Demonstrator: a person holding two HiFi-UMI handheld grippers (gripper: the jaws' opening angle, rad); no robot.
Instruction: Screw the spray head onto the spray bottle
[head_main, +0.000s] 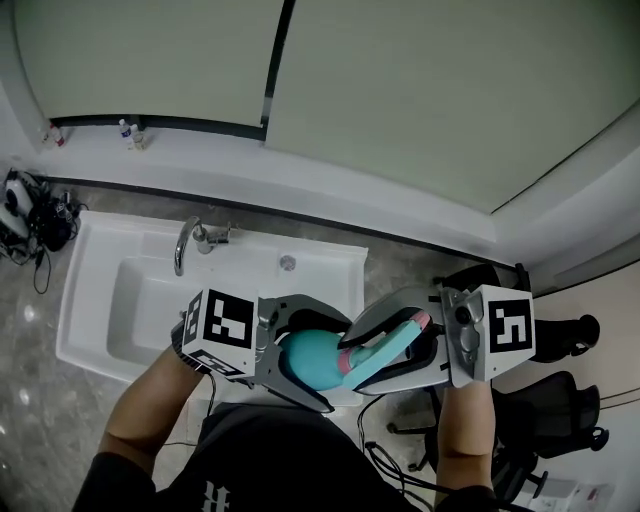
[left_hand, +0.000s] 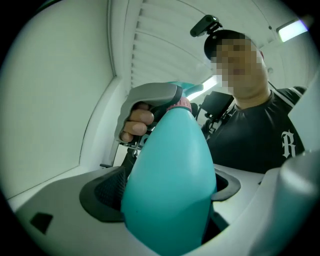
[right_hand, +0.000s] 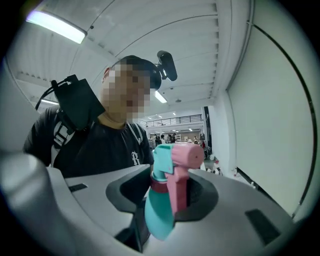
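Scene: a person stands over a white sink (head_main: 330, 256) and holds a teal spray bottle (head_main: 310, 360) level between two hand-held tongs, just in front of the sink's near rim.
Left gripper (head_main: 335, 365): clamped on the bottle's round body, with the base end toward its own camera and a pad pressed against each side.
Right gripper (head_main: 355, 358): closed to a middling width around the spray head (right_hand: 177, 165), with the pink trigger (right_hand: 178, 195) and the dark red collar (right_hand: 160, 187) sitting between its pads.
Where the task's thing is: the spray head sits on the bottle's neck, on the bottle's right end and off the sink's right front corner. The tap (head_main: 190, 242) is well away at the far rim.
Step in hand: by the look of it, threading the head on. How far the collar is wound down cannot be told.
Next move calls for: probably a twist of the right wrist about the bottle's long line while the left holds the body firm, with head and neck kept in line so the thread does not cross.
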